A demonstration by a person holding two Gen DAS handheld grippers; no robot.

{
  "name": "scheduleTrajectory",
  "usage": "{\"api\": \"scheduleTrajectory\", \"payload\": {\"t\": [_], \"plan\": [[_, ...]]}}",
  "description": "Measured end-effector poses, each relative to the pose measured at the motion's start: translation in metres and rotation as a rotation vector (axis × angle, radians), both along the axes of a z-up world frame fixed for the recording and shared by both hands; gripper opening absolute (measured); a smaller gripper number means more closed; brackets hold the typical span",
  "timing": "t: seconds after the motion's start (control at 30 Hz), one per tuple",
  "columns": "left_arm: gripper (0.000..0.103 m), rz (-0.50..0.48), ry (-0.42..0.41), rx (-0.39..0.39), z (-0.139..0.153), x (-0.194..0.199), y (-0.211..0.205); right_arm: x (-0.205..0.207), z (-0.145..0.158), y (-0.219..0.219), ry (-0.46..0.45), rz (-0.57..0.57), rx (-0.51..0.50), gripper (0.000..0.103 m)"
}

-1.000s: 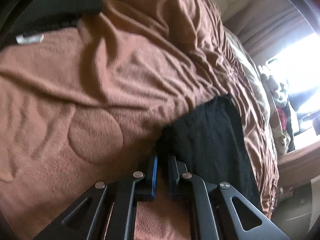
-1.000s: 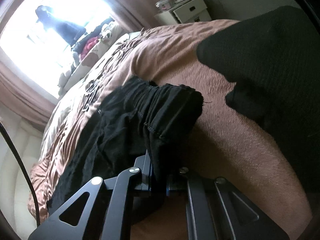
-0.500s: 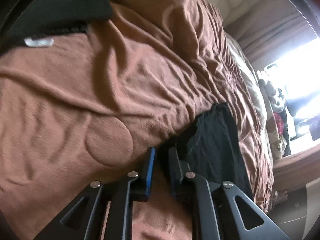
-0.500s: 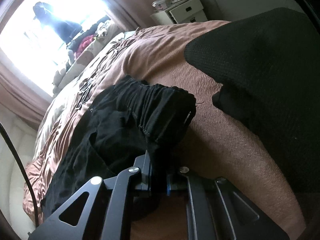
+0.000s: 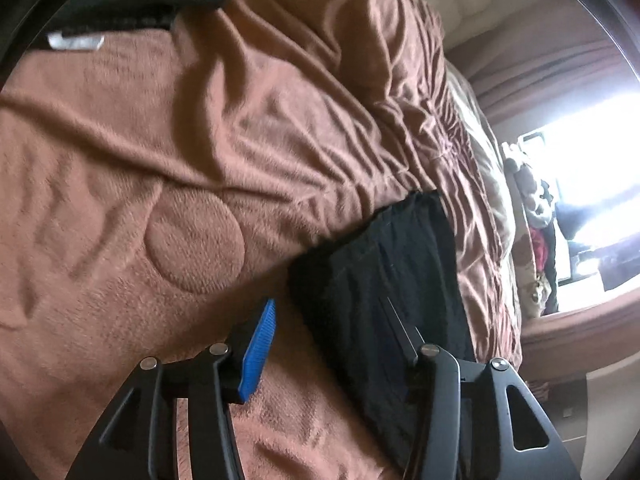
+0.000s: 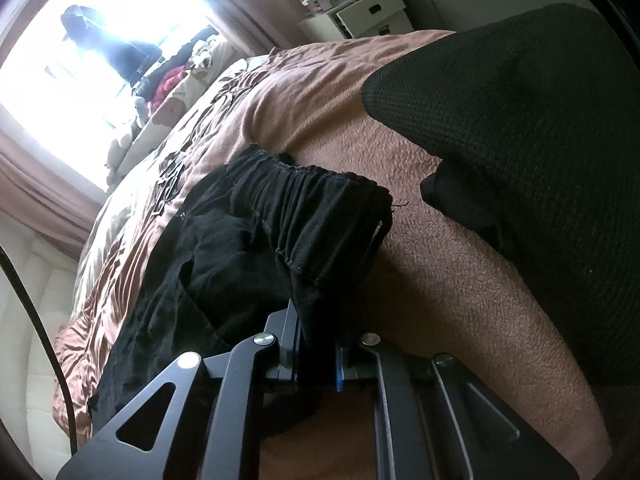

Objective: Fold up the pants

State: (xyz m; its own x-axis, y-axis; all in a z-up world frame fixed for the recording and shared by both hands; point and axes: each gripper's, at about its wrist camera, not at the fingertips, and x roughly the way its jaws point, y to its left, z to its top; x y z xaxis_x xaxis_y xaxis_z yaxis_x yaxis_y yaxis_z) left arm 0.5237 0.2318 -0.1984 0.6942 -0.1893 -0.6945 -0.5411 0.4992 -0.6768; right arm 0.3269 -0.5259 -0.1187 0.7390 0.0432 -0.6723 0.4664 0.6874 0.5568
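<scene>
One black pants (image 6: 256, 240), one brown blanket (image 5: 200, 140), two grippers (image 5: 336, 344) (image 6: 316, 352), one white nightstand (image 6: 360, 12).

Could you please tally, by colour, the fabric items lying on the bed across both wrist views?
Black: 2, the pants and a knit garment.
Brown: 1, the blanket.
Cream: 1, the bedding beyond the blanket.
Total: 4.

The right tongs (image 6: 318, 354) are clamped on a bunched edge of the black pants (image 6: 256, 240), whose gathered waistband rises just ahead of the pads. The rest trails left across the brown blanket (image 6: 460, 288) on the bed. A dark knitted garment (image 6: 520, 128) lies to the right (apart from the pants), and a white drawer unit (image 6: 360, 12) stands beyond the bed.
</scene>
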Motion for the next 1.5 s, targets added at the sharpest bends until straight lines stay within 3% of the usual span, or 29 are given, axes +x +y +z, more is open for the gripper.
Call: {"api": "scheduleTrajectory", "payload": {"t": [0.13, 0.4, 0.47, 0.53, 0.63, 1.1, 1.5], "plan": [[0.052, -0.001, -0.003, -0.030, -0.014, 0.008, -0.003, 0.001, -0.003, 0.000, 0.002, -0.001, 0.006, 0.008], [0.050, -0.051, -0.061, 0.016, -0.016, 0.025, -0.002, 0.003, -0.009, 0.000, -0.001, 0.000, 0.023, 0.008], [0.041, -0.056, -0.061, 0.028, -0.017, 0.028, -0.002, 0.003, -0.012, 0.000, -0.004, -0.007, 0.037, 0.008], [0.014, -0.066, -0.042, 0.043, -0.018, 0.032, -0.001, 0.003, -0.015, -0.001, -0.013, -0.011, 0.050, 0.008], [0.009, -0.081, -0.045, 0.092, -0.005, 0.032, -0.003, 0.001, -0.011, 0.001, -0.020, -0.008, 0.029, 0.007], [0.008, -0.077, -0.118, 0.120, 0.089, 0.032, 0.007, -0.030, 0.069, 0.023, -0.139, 0.049, 0.013, 0.005], [0.007, -0.089, -0.106, 0.117, 0.120, -0.031, 0.058, -0.079, 0.091, 0.037, -0.110, 0.104, 0.024, 0.005]]}}
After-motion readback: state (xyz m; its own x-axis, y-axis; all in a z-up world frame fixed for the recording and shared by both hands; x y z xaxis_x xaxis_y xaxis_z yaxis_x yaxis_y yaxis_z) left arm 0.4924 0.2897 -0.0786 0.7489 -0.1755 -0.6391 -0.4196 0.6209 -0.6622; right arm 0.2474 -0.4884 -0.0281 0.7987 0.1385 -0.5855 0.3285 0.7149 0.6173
